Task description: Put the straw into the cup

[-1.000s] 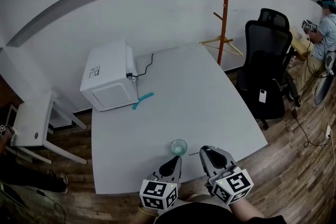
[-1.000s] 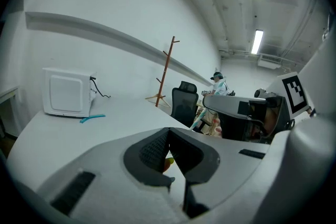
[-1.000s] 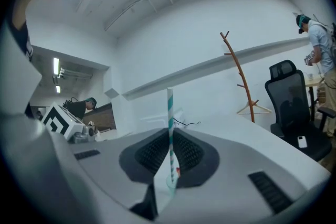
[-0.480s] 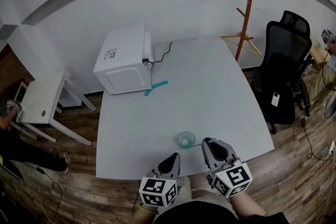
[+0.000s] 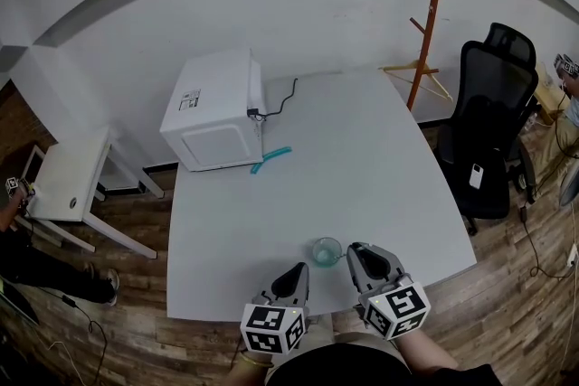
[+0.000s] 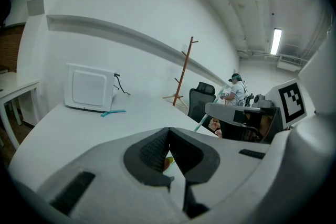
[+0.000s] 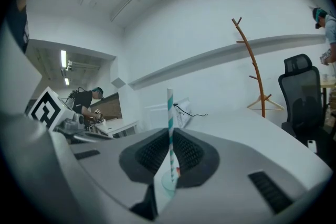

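Note:
A small clear greenish cup (image 5: 327, 251) stands near the front edge of the white table (image 5: 380, 167). My right gripper (image 5: 362, 258) is just right of the cup. It is shut on a white straw with teal stripes (image 7: 169, 113), which stands upright between the jaws. Low in the gap under the straw I see the cup (image 7: 168, 183). My left gripper (image 5: 294, 278) hovers at the table's front edge, a little left of and nearer than the cup, jaws shut with nothing in them. In the left gripper view the straw (image 6: 201, 121) shows slanting beside the right gripper.
A white box-shaped appliance (image 5: 217, 108) with a black cable sits at the table's far left, and a teal object (image 5: 271, 158) lies in front of it. A black office chair (image 5: 493, 131) and an orange coat stand (image 5: 432, 14) are to the right; a small white side table (image 5: 68, 181) is to the left.
The head view has swung, so the table sits further right in the picture. Both grippers have shifted a little and sunk slightly near the cup. The straw stays in the right gripper.

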